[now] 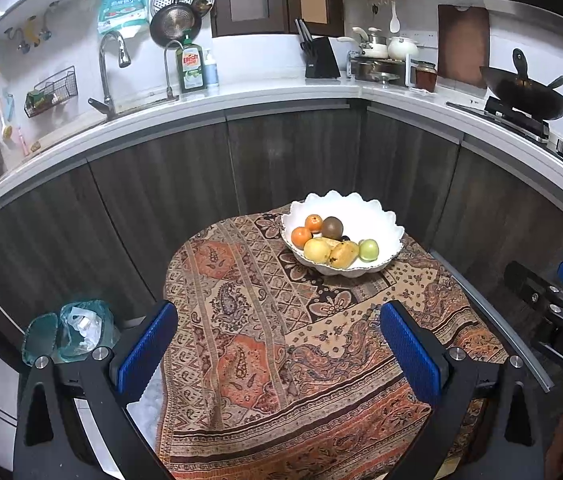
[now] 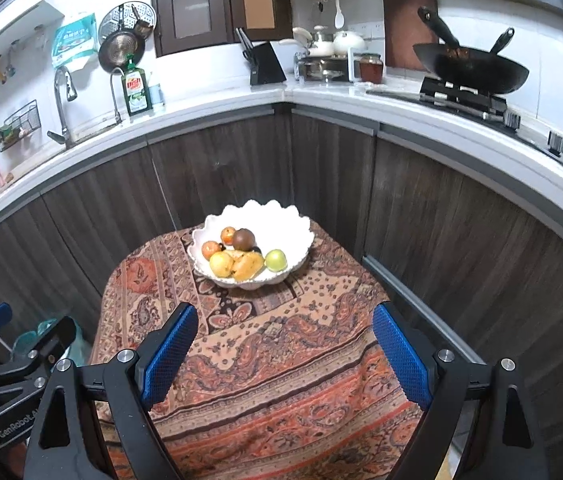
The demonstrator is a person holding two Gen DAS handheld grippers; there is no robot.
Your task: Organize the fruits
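Observation:
A white scalloped bowl [image 1: 385, 226] [image 2: 301, 246] stands at the far end of a small table under a patterned cloth [image 1: 257, 320] [image 2: 281, 344]. It holds several fruits: two oranges [image 1: 302, 237], a brown round fruit [image 1: 332, 227], yellow pears [image 1: 316, 250] and a green apple [image 1: 368, 249] [image 2: 275, 259]. My left gripper [image 1: 277, 344] is open and empty above the near half of the cloth. My right gripper [image 2: 285, 348] is open and empty too, to the right of the left one.
A curved counter [image 1: 241, 96] with dark cabinets rings the table closely. It carries a sink tap [image 1: 109, 72], a knife block [image 1: 321, 60] and a wok [image 1: 525, 92] on the stove. A bin with a green bag [image 1: 69, 332] stands left of the table.

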